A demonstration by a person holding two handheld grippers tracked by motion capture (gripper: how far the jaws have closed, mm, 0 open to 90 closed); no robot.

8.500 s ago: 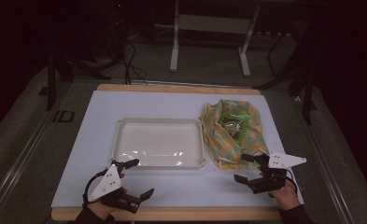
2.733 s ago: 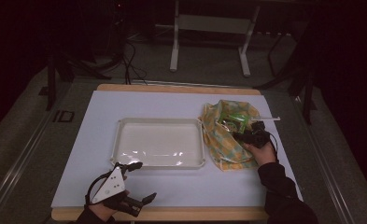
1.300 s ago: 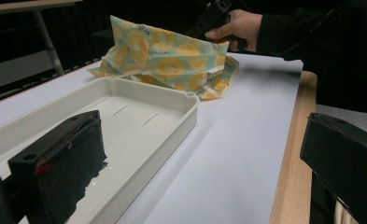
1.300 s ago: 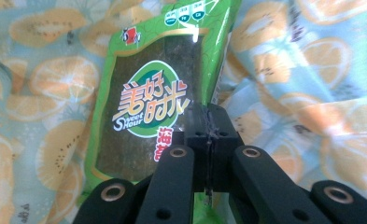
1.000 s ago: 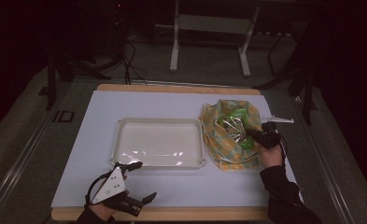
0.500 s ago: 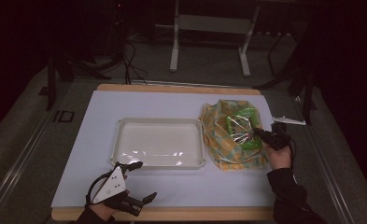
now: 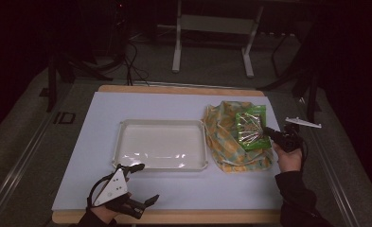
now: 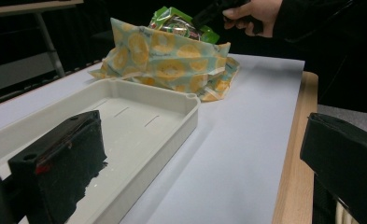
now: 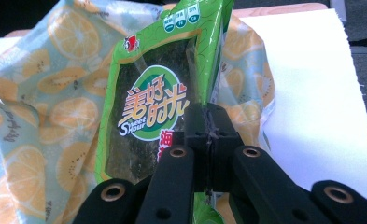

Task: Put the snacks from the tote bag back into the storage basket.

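On the right half of the white table mat (image 7: 174,106), a green snack packet (image 7: 251,131) is pinched at its edge by the right gripper (image 7: 270,134), whose jaws are pressed together on the foil. The packet's long axis runs away from the person, its top end toward the far table edge, and it sits over a fruit-print fabric bag (image 7: 224,142). The right gripper view shows the packet's label and clear window (image 9: 144,116), detail the high view blurs. The left gripper view shows the packet (image 8: 179,23) raised above the bag. The white tray (image 7: 160,144) beside the bag holds nothing. The left gripper (image 7: 141,184) rests near the front edge, jaws spread wide, gripping nothing.
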